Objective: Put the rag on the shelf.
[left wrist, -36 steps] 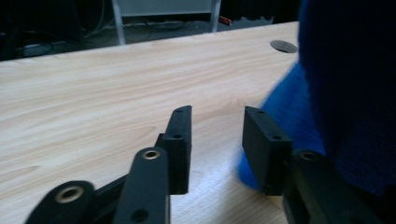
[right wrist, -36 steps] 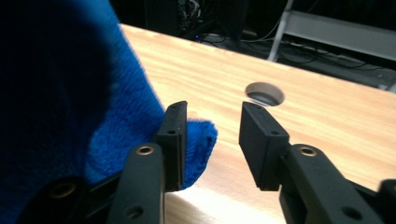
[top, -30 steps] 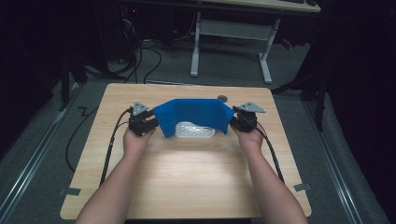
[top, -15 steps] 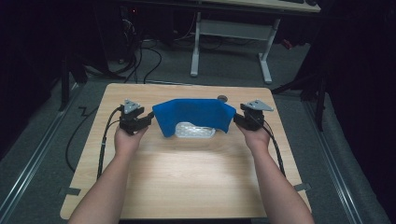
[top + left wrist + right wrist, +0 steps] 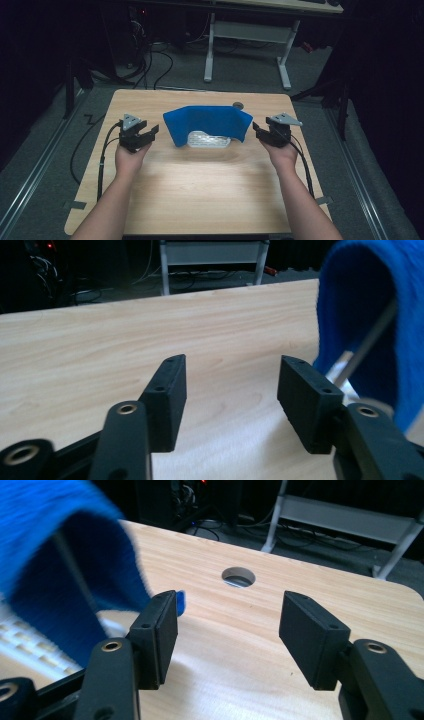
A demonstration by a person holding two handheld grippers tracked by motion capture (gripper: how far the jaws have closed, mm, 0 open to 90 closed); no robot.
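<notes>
surface: light wood table [image 5: 200,195] | room: dark, cables on floor [image 5: 150,65]

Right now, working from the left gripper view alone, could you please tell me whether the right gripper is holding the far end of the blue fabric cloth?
Observer: No. The right gripper is beside the blue fabric cloth; its jaws have just been opening, with nothing between them.
Operator: Thank you. Does anything lie by the cloth?
Observer: Yes, a pale ridged object lies on the wooden table, inside the cloth's curve.
Operator: And behind the cloth?
Observer: A round hole in the tabletop, near the cloth's right end.
</notes>
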